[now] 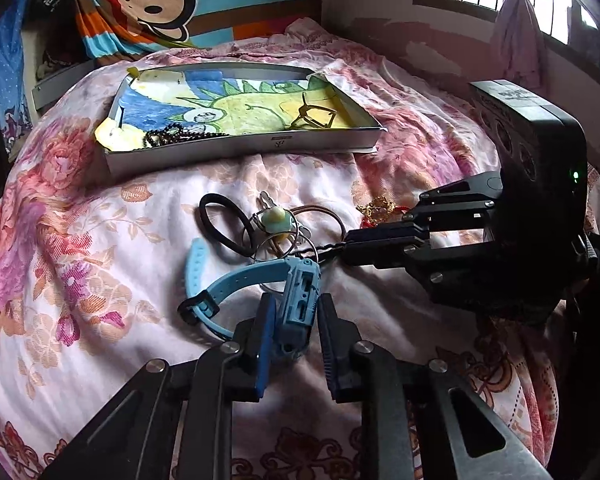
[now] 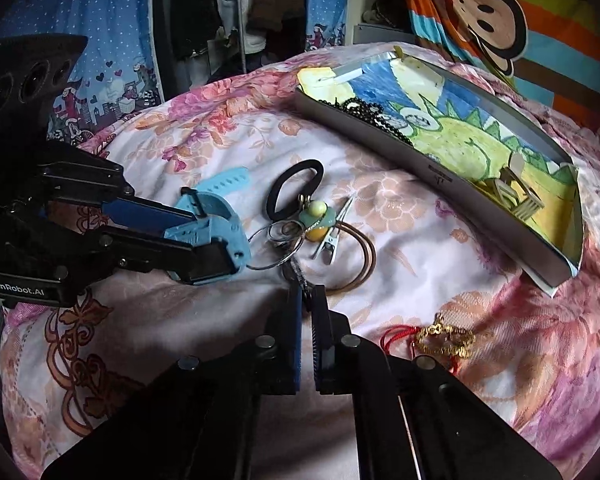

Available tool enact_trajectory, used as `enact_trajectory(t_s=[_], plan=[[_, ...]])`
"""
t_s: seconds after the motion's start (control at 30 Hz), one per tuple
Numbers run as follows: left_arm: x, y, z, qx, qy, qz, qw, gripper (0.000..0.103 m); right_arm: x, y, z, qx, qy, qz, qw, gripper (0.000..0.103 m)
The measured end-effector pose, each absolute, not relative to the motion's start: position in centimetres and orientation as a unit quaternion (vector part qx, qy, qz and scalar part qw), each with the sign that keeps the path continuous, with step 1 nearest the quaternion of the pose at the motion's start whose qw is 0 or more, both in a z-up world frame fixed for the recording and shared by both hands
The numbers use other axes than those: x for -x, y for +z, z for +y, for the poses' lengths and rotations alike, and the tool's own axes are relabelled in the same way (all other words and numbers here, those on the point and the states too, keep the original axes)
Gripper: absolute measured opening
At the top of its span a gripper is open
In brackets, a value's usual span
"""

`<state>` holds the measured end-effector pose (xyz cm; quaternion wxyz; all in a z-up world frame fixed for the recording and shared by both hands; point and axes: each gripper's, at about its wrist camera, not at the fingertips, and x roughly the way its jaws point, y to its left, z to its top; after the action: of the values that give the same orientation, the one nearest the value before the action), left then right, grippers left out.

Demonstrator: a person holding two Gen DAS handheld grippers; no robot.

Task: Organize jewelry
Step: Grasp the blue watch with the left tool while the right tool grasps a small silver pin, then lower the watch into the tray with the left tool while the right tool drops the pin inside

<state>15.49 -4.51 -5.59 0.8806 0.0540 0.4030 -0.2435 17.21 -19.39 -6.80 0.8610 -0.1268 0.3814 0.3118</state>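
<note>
A light blue watch [image 1: 295, 300] lies on the flowered bedspread, its body between the fingers of my left gripper [image 1: 295, 312], which closes on it; it also shows in the right wrist view [image 2: 211, 224]. My right gripper [image 2: 306, 292] is shut on the thin wire of a key ring cluster [image 2: 287, 240] with a green and yellow charm [image 1: 275, 220]. A black hair tie [image 1: 223, 224], a brown ring [image 2: 364, 256] and a metal clip [image 2: 336, 236] lie around it. A gold and red ornament [image 2: 440, 336] lies to the right.
A shallow grey box [image 1: 235, 148] with a dinosaur drawing inside sits further back; it holds a black bead chain [image 1: 179, 134] and a gold wire piece [image 1: 316, 116]. A striped monkey pillow [image 1: 167, 0] stands behind it.
</note>
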Motion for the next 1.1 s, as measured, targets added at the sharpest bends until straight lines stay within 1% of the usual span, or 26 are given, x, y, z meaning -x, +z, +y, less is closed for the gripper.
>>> enact_trajectory(t_s=[0.17, 0.33, 0.63, 0.9, 1.1], plan=[[-15.2, -5.2, -3.9, -0.025, -0.237, 0.403, 0.884, 0.017, -16.9, -5.9, -20.9, 0.105, 0.281, 0.391, 0.87, 0.003], [-14.8, -4.4, -3.0, 0.021, -0.238, 0.387, 0.891, 0.017, -16.6, -4.9, -22.8, 0.082, 0.25, 0.382, 0.886, 0.003], [-14.9, -1.5, -2.3, 0.052, -0.228, 0.31, 0.921, 0.017, -18.0, -2.7, -25.2, 0.001, 0.21, 0.3, 0.931, 0.003], [-20.6, 1.2, -2.3, 0.12, -0.22, 0.244, 0.937, 0.016, -20.8, -2.9, -28.1, -0.045, 0.124, 0.272, 0.953, 0.003], [-26.3, 0.9, -4.5, 0.134, -0.228, 0.251, 0.931, 0.016, -24.0, -4.0, -30.3, -0.068, 0.08, 0.288, 0.952, 0.003]])
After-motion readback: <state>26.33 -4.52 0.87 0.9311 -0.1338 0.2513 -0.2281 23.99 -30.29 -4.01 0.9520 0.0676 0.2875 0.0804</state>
